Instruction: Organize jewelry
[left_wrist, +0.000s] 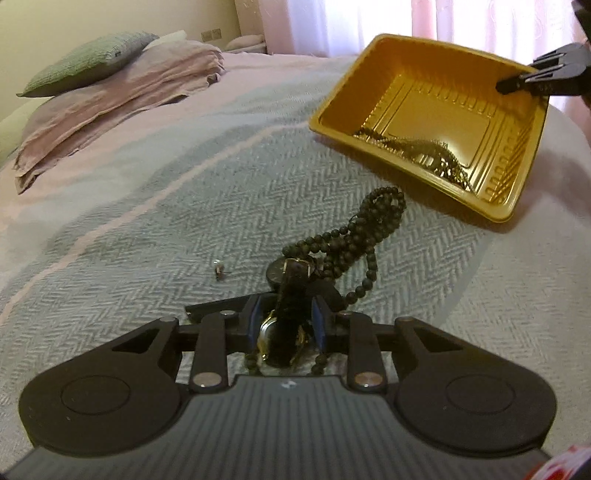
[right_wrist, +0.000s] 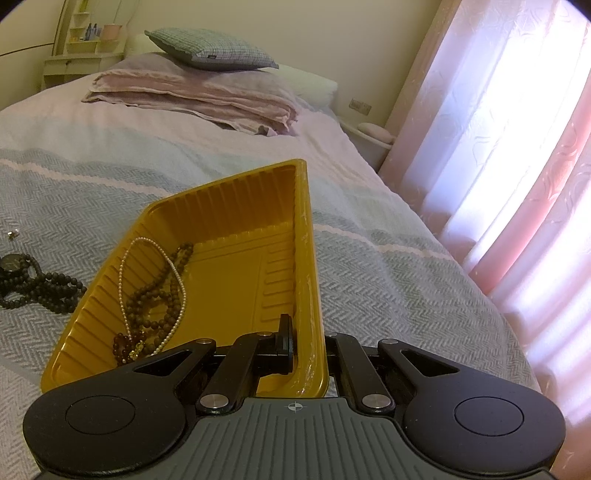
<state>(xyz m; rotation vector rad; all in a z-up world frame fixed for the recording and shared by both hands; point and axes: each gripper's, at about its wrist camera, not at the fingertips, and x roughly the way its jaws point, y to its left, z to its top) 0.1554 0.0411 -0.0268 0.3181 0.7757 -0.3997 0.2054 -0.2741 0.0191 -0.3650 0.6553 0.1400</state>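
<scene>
My left gripper (left_wrist: 286, 321) is shut on a black-strapped watch (left_wrist: 286, 295) low over the bed, with a black bead necklace (left_wrist: 364, 236) tangled around it and trailing toward the tray. The yellow plastic tray (left_wrist: 476, 210) lies tilted on the bed at the right. My right gripper (right_wrist: 308, 343) is shut on the tray's rim (right_wrist: 310, 295) and shows in the left wrist view (left_wrist: 517, 83). Inside the tray lie a pearl necklace (right_wrist: 122, 288), brown beads (right_wrist: 170, 284) and a dark red bracelet (right_wrist: 125, 345). A small earring (left_wrist: 218, 266) lies on the cover left of the watch.
The bed has a grey herringbone cover (left_wrist: 147, 221) with pink stripes. Folded pink linen (left_wrist: 110, 103) and a grey-green pillow (left_wrist: 88, 62) lie at the head. Pink curtains (right_wrist: 517, 147) hang along the right side. A bedside shelf (right_wrist: 81, 55) stands at the back left.
</scene>
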